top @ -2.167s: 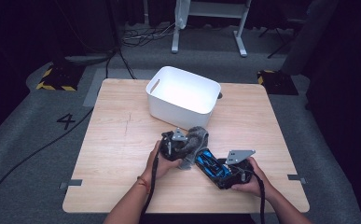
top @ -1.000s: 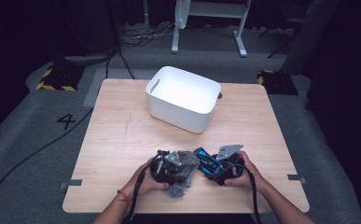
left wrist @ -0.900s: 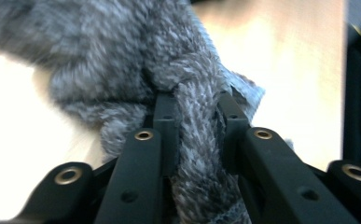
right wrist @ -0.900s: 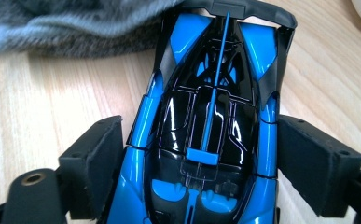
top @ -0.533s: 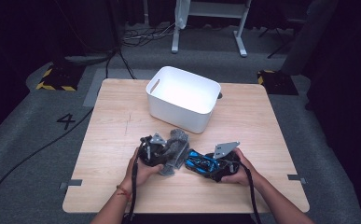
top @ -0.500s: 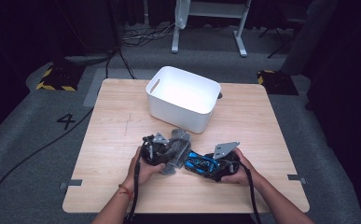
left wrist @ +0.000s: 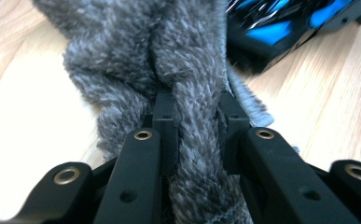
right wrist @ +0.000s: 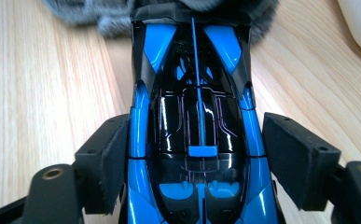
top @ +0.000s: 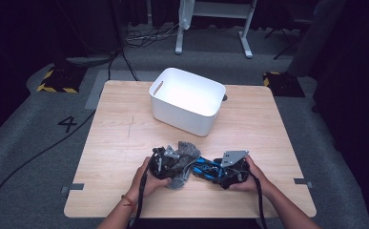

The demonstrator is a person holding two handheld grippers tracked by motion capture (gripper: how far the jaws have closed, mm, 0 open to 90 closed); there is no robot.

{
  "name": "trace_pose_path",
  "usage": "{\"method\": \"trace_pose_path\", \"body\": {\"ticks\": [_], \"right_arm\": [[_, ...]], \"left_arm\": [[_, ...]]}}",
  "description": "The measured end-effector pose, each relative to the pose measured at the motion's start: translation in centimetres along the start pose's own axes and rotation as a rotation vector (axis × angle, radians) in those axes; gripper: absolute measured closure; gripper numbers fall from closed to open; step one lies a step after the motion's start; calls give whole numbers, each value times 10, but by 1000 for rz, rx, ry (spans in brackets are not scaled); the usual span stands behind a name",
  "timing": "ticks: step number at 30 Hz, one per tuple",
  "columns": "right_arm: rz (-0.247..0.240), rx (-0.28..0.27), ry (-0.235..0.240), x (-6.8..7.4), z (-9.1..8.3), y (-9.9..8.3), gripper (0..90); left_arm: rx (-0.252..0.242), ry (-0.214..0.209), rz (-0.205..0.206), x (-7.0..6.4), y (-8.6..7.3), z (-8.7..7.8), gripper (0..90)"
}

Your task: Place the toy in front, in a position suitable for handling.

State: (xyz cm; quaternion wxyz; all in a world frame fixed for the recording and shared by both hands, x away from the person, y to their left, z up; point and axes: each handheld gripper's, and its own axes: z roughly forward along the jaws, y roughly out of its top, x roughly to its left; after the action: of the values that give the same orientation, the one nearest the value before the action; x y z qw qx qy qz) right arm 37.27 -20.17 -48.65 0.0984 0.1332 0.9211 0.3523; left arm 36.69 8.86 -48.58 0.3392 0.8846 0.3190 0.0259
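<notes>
- Sitting on grey carpet, a light wooden table [top: 125, 143] with tape marks at its near corners; a "4" is marked on the floor [top: 70, 123] to the left, black cables trail across the carpet, and a white stand [top: 210, 19] rises behind in a dark room.
- White bin [top: 188, 99] stands toward the table's far middle, turned at an angle, handle slot on its left wall.
- Both forearms come in from the bottom edge, hands close together at the near middle of the table.
- Left gripper [top: 169, 161] in the left hand [top: 146, 176], low over the wood, pointing right; jaws clenched on a grey fuzzy cloth [left wrist: 169, 60], fabric pinched between the pads [left wrist: 166, 126] and bunched out ahead.
- Cloth sits on the table just in front of the left hand, well short of the bin, touching the car's front end.
- Right gripper [top: 215, 169] in the right hand [top: 251, 176], pointing left, grey plate on top.
- Blue and black toy car [right wrist: 194, 121] lies on the wood between the right jaws; left pad [right wrist: 115, 158] against the car's side, right pad [right wrist: 292, 156] a sliver off it, so released, not gripping.
</notes>
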Motion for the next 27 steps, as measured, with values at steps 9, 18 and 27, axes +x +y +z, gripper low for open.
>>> {"method": "trace_pose_path", "body": {"ticks": [9,18,27], "right_arm": [[83,11,-14,-1,-28,-23,196],[87,46,25,-4,-31,-43,245],[129,22,83,-9,-21,-31,249]], "left_arm": [[7,37,21,-2,0,0,756],[-22,35,24,-3,-4,1,743],[-23,2,94,-11,-7,0,696]]}}
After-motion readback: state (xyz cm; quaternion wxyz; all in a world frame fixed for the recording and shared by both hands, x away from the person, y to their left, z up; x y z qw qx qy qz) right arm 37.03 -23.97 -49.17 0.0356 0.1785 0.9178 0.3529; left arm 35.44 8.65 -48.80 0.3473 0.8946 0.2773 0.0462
